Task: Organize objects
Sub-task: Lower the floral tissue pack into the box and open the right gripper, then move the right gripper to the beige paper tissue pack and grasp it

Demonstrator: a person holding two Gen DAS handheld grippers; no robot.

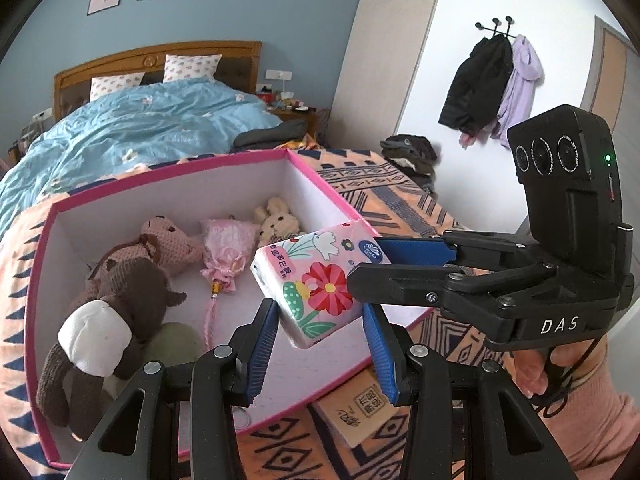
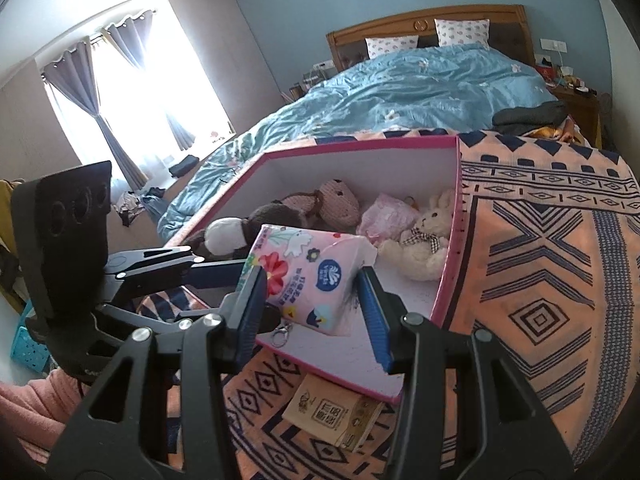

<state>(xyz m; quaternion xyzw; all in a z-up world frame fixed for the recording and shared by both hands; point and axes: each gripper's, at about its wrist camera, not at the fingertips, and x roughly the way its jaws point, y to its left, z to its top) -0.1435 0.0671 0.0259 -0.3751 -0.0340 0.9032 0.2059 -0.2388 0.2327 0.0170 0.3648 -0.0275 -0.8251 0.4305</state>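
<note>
- Two tools are on one thing: my left tool (image 1: pixel 318 312) and my right tool (image 2: pixel 311 276) both have their blue pads pressed on the same flowered pink tissue pack (image 1: pixel 316 280).
- Left tool: narrow, with the pack's lower half clamped between its pads. The pack is tilted, one corner pointing down between the fingers.
- Right tool: also narrow. In the left wrist view it comes in from the right and takes the pack's far end, one finger in front of it and one behind.
- Behind the right tool I can see my hand (image 1: pixel 532 368) on the grip and a pink sleeve (image 1: pixel 592 420).
- Held clear in the air, the pack hangs over the near part of an open box with a pink rim (image 1: pixel 176 166) and touches nothing inside it.
- On the white floor of the box, farther back, lie a brown plush toy (image 1: pixel 132 292), a pink knitted bear (image 1: pixel 172 240), a pink pouch with a tassel (image 1: pixel 228 244) and a cream rabbit (image 1: pixel 276 220) in the far corner.
- Just at the near wall of the box lies a brown paper tissue pack (image 2: pixel 336 412), one edge tucked under the box corner.
- Box and brown pack both rest on an orange and navy patterned blanket (image 2: pixel 540 280) spread over the foot of the bed, with a blue duvet (image 2: pixel 420 88) beyond it.
</note>
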